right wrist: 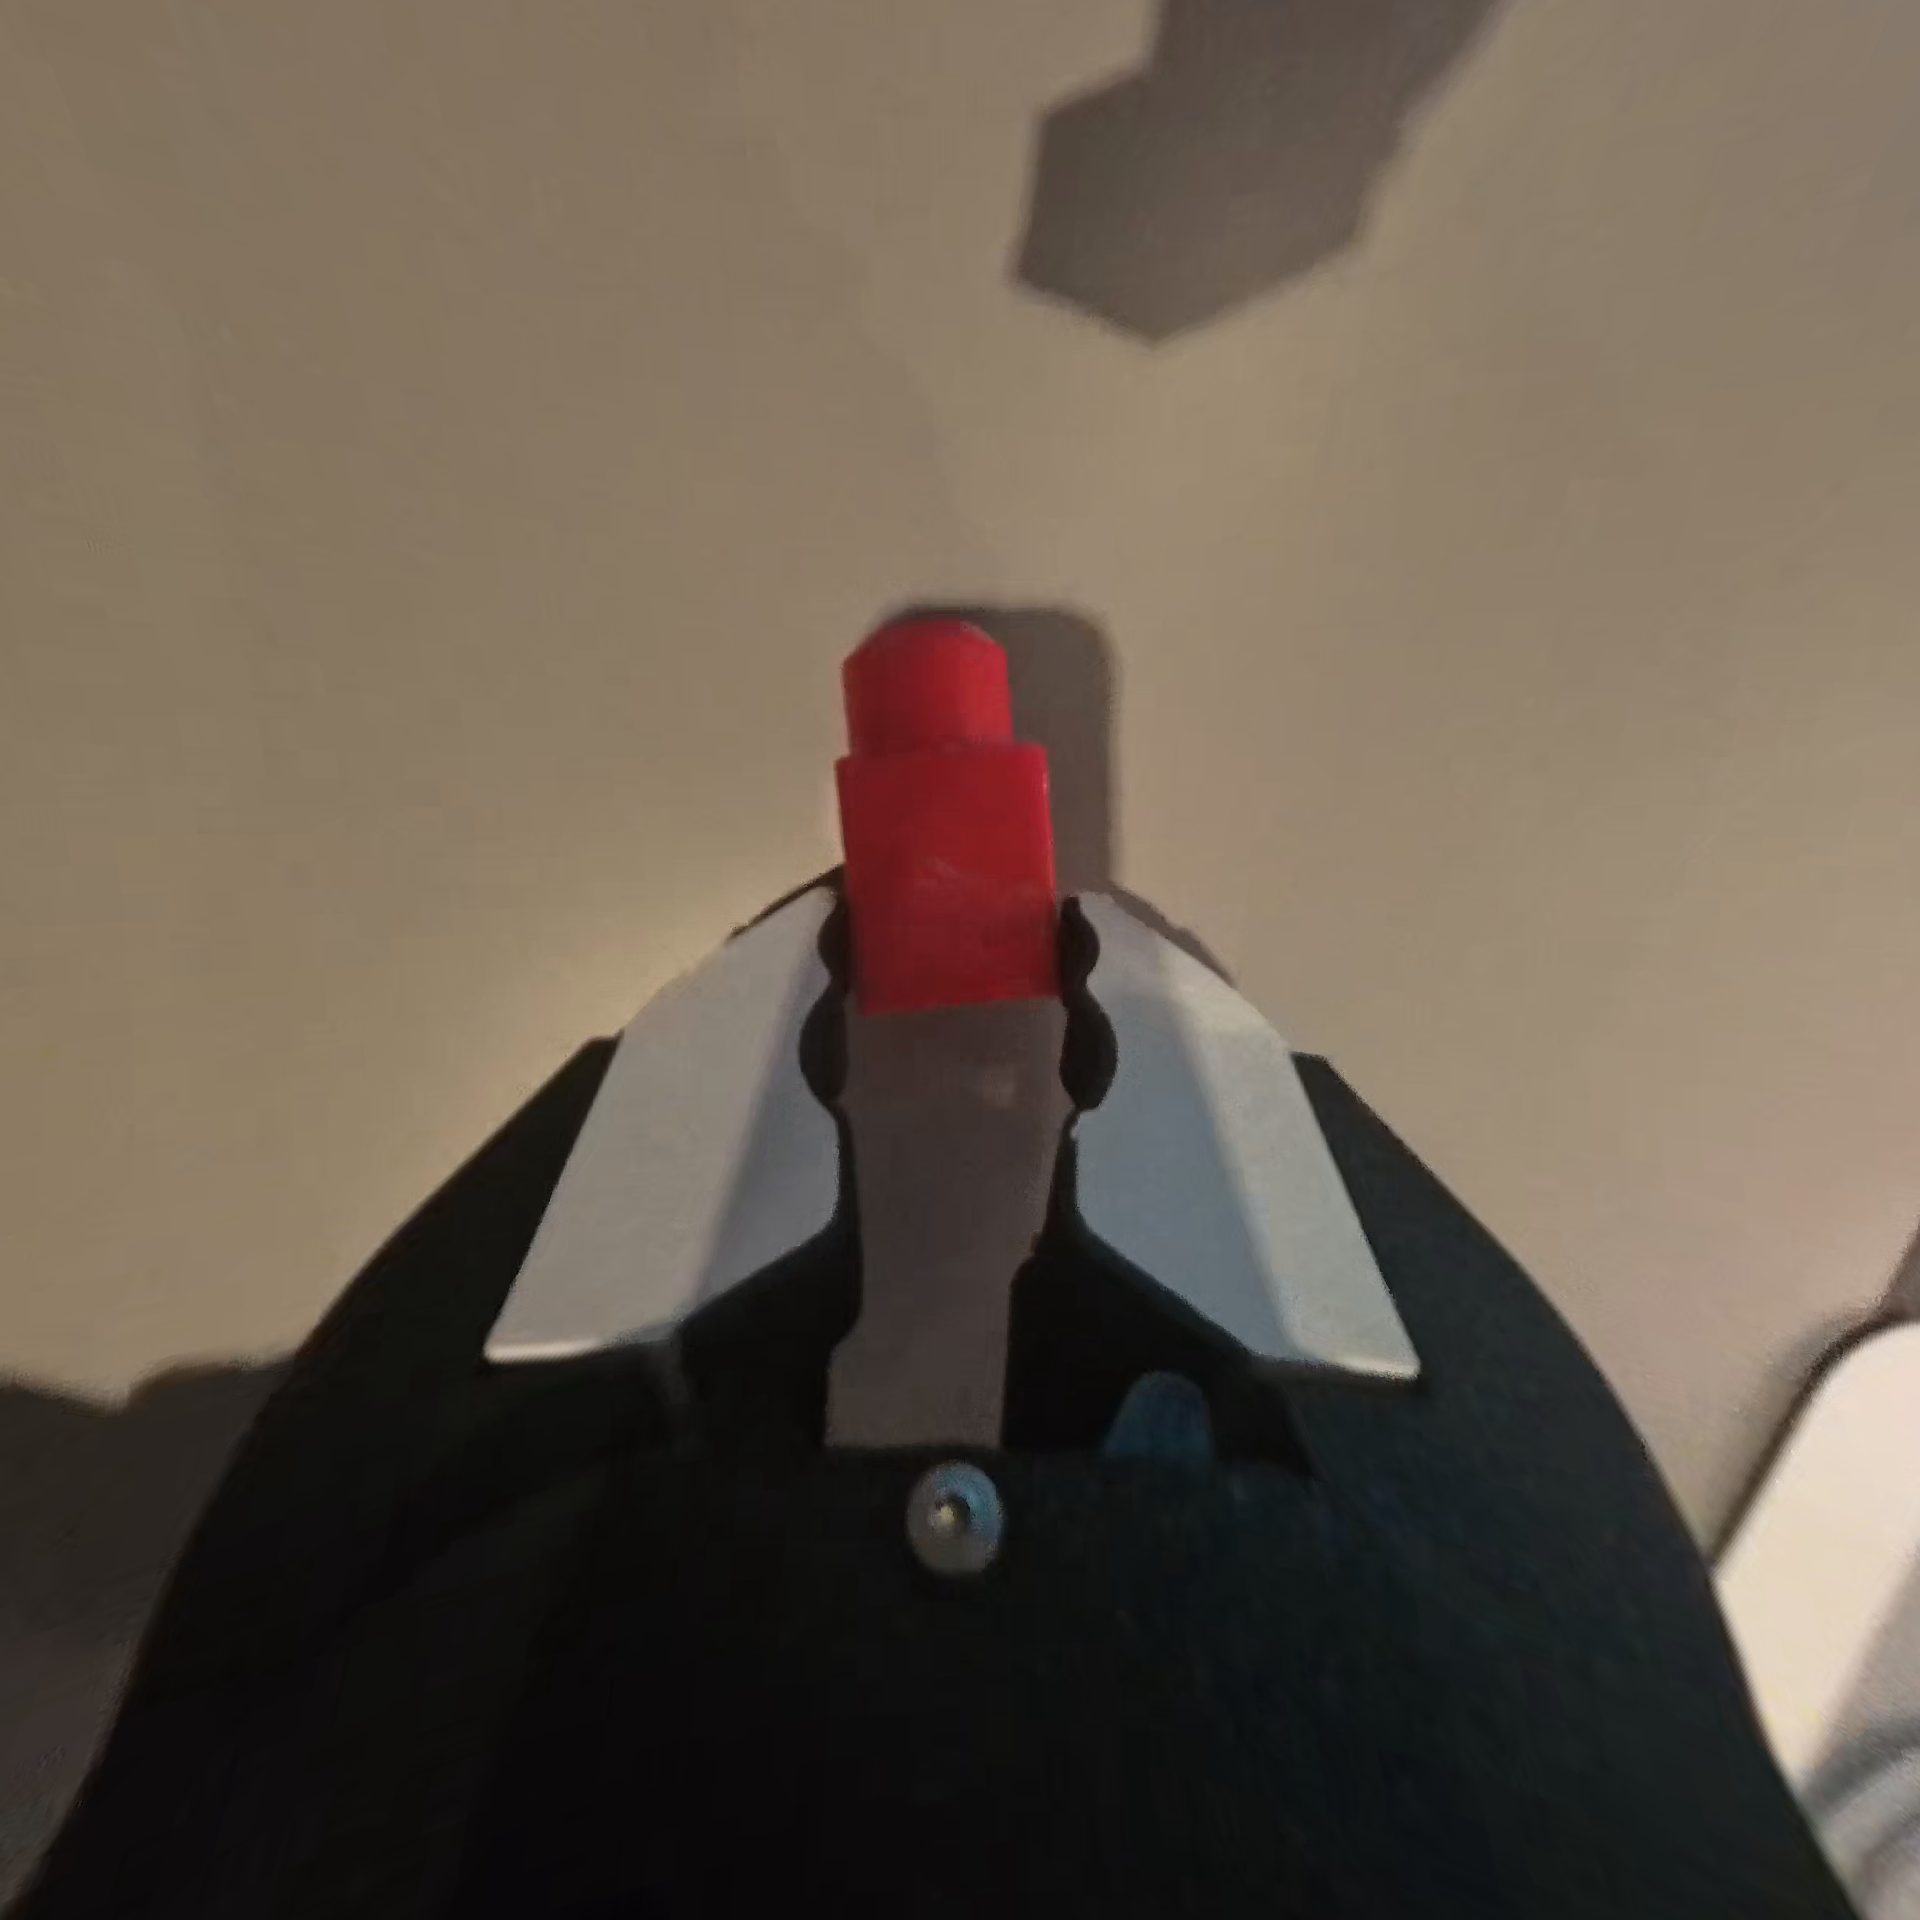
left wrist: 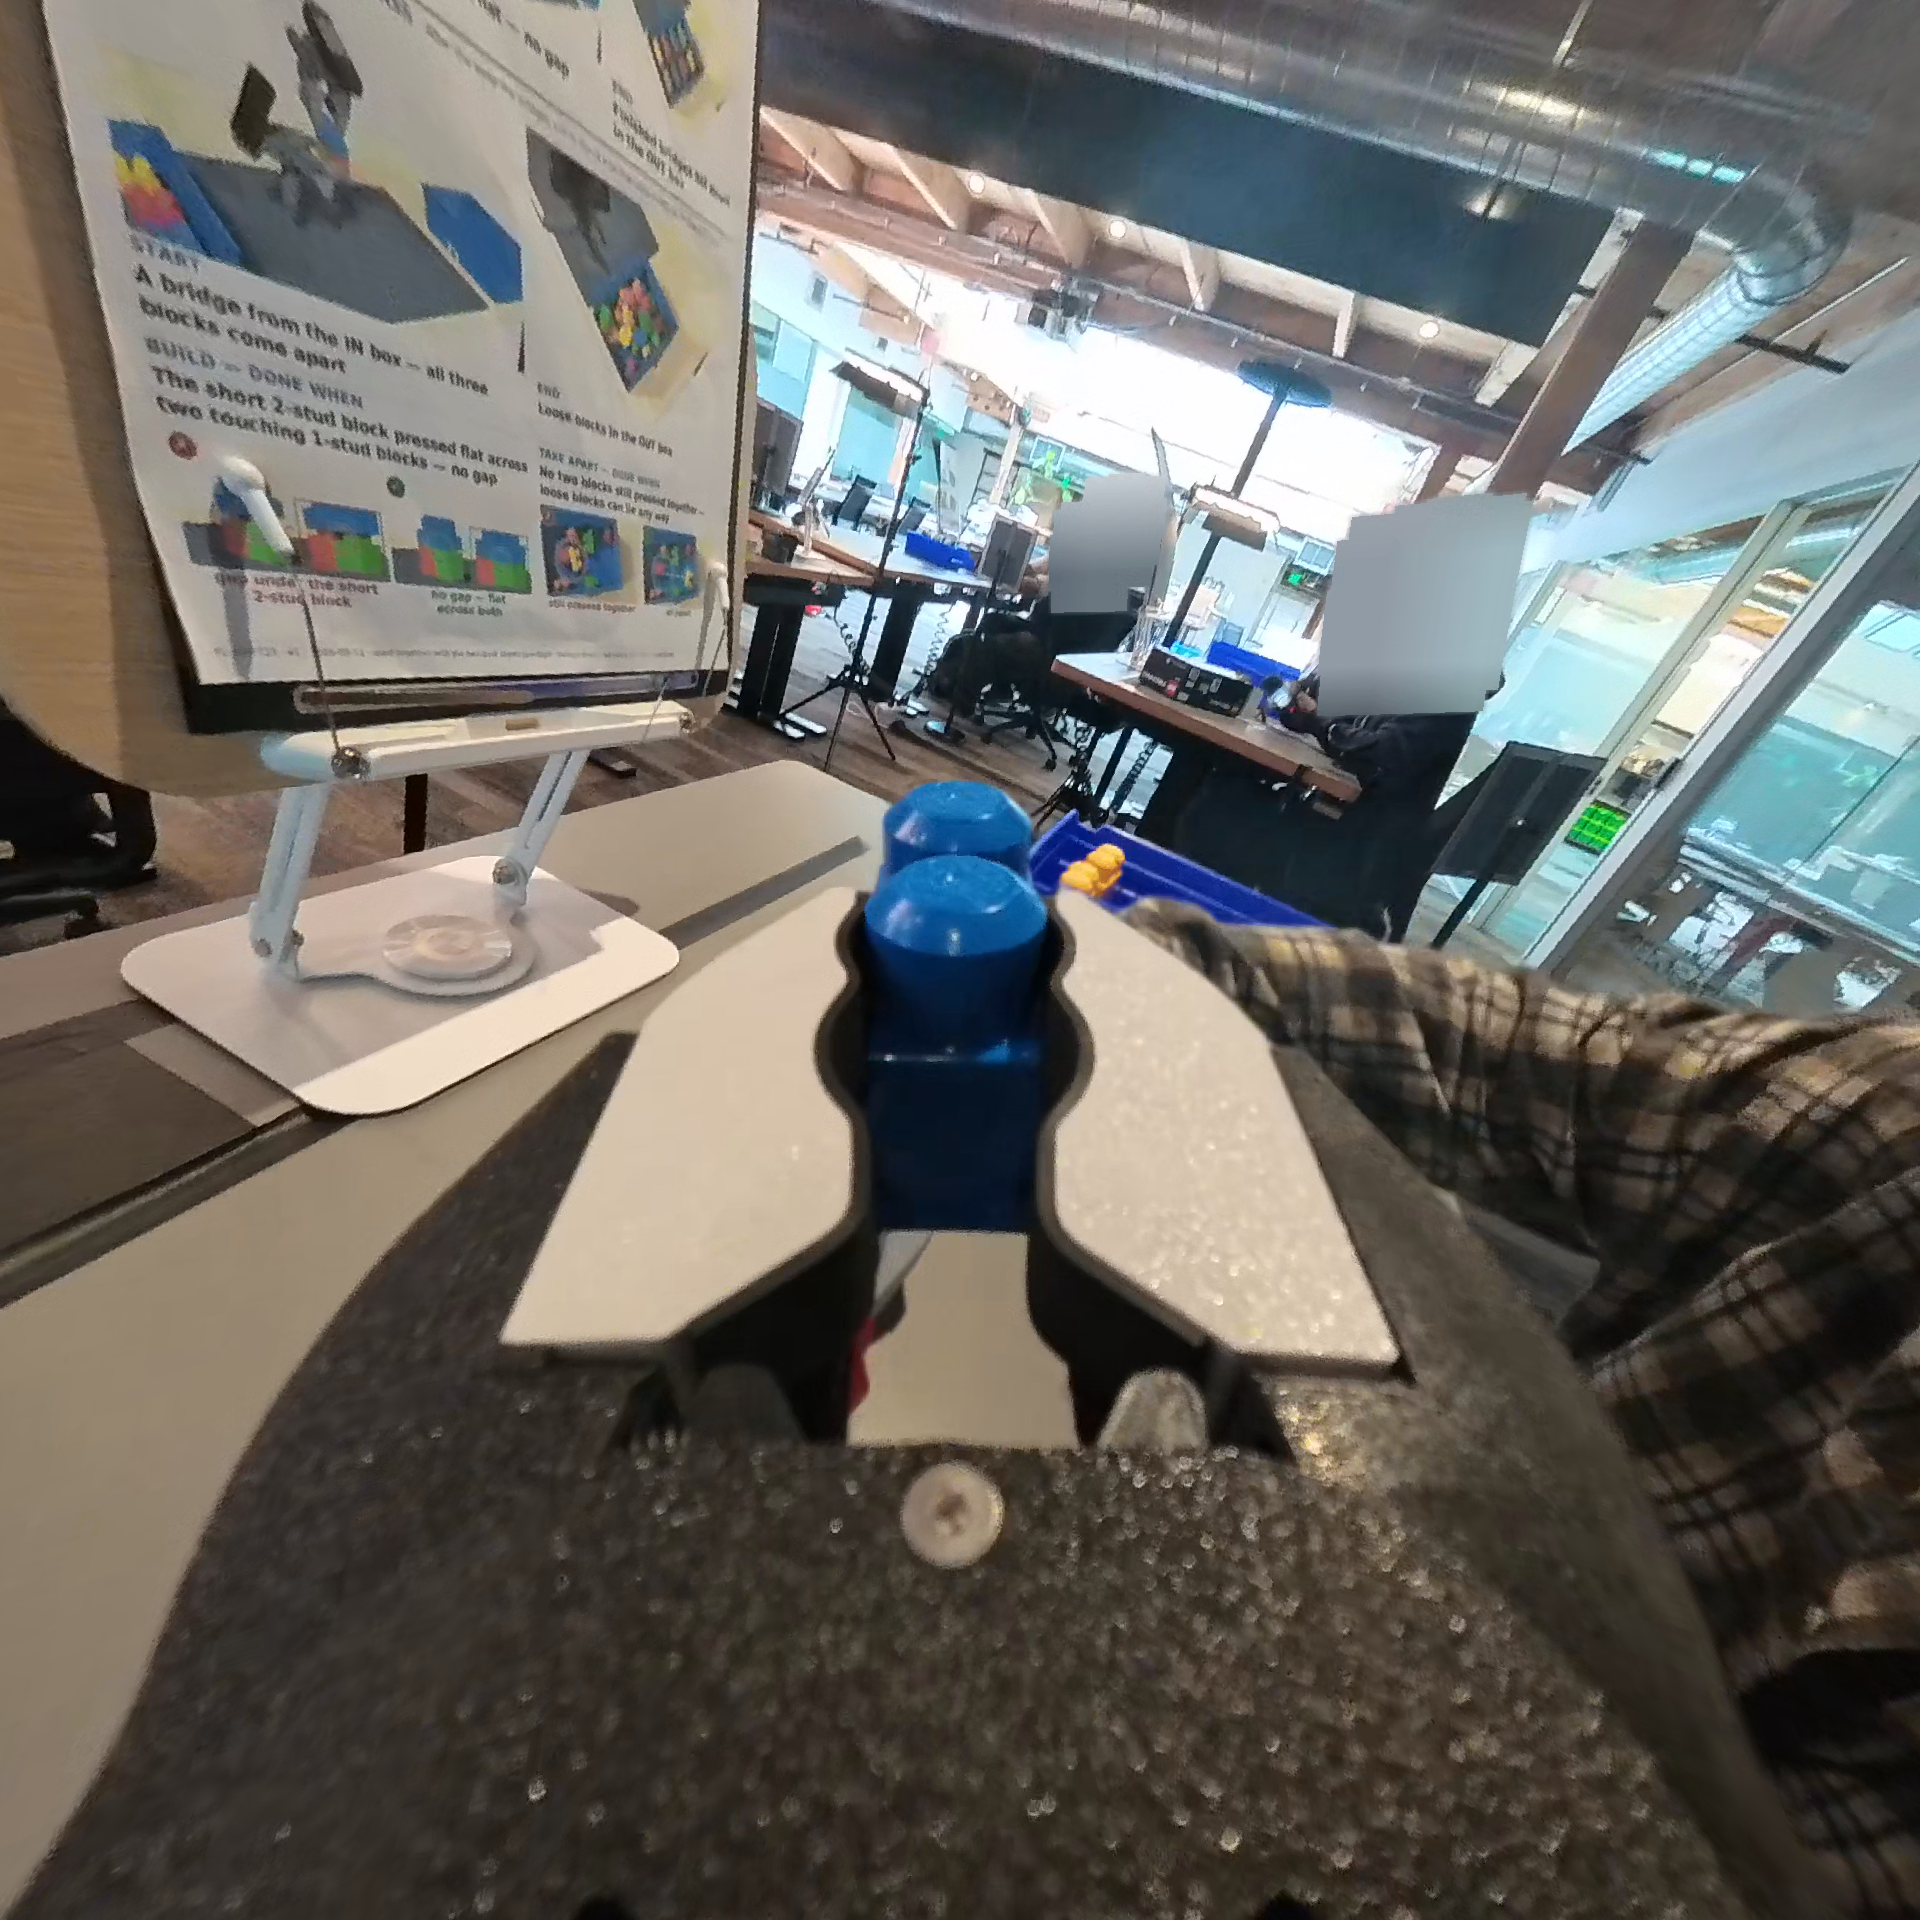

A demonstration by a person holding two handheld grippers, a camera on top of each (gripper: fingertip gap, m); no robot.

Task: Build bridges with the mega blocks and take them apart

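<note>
Tools both grip blocks: left tool (left wrist: 951,997) clamps a blue block (left wrist: 951,1049), studs toward 12 o'clock; right tool (right wrist: 951,935) clamps a red block (right wrist: 940,831) over the surface (right wrist: 416,520).

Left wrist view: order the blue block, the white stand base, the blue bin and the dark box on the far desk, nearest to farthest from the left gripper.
1. blue block, between the left gripper fingers
2. blue bin, just beyond, right
3. white stand base, left; close to the bin
4. dark box, far right
</note>
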